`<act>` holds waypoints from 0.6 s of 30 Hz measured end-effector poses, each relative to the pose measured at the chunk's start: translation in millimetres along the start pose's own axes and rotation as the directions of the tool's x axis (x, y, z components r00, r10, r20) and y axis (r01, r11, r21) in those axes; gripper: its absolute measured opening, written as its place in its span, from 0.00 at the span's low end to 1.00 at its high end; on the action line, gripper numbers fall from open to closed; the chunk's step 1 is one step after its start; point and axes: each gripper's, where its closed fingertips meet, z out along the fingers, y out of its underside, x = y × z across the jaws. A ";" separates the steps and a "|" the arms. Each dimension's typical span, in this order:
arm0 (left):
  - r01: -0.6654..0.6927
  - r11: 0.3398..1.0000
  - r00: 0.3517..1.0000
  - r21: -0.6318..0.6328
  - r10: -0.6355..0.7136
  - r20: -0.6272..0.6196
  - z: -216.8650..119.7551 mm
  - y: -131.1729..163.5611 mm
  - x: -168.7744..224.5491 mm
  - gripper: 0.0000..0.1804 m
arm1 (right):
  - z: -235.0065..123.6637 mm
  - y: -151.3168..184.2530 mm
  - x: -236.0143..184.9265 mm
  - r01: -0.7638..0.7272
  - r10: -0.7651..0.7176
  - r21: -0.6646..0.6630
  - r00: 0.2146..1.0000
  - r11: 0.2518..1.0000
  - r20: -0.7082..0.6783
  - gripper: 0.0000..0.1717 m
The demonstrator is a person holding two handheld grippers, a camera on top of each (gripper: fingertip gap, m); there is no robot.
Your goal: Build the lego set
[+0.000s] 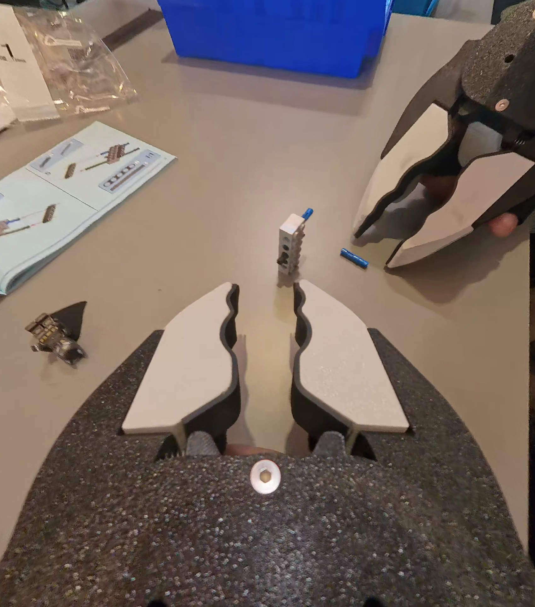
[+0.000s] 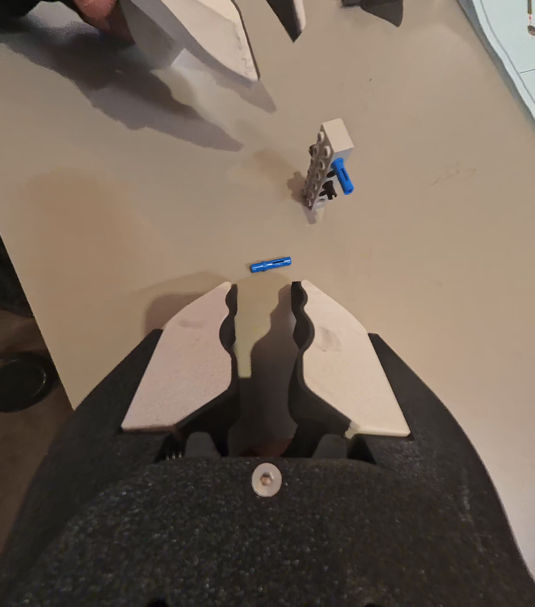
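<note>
the left gripper (image 1: 266,285) stands parted at a middling width with bare table showing between its wavy black foam pads; nothing is held. its fingers are faced with flat, matte pale plates over a grainy, speckled black body with a silver hex screw. just ahead of its right fingertip (image 1: 302,289), and apart from it, a small grey brick assembly (image 1: 290,244) stands upright: a smooth, boxy beam with round holes, a studded plate along one side, a black pin low down and a blue pin poking from near the top.

the right gripper (image 2: 264,285) is likewise parted and holds nothing. just beyond its tips, not touching, a loose blue pin (image 2: 270,264) lies flat and crosswise on the smooth beige table (image 2: 128,197); it is a short, glossy plastic cylinder with a collar and a slit. the grey assembly (image 2: 328,167) stands farther ahead and to its right.

left of the left gripper lies a dark, metallic-looking cluster of parts (image 1: 57,333). farther off on that side are a pale blue instruction booklet (image 1: 46,203) with printed diagrams and crinkled clear plastic bags (image 1: 72,59) with a white printed label. a blue plastic bin (image 1: 276,33) stands far ahead.
</note>
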 end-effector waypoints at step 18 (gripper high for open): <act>0.100 0.995 0.994 -0.014 -0.099 0.046 0.3 6.7 22.9 0.17 | 15.2 -13.6 -5.5 0.011 -0.010 -0.028 1.000 1.000 0.021 0.09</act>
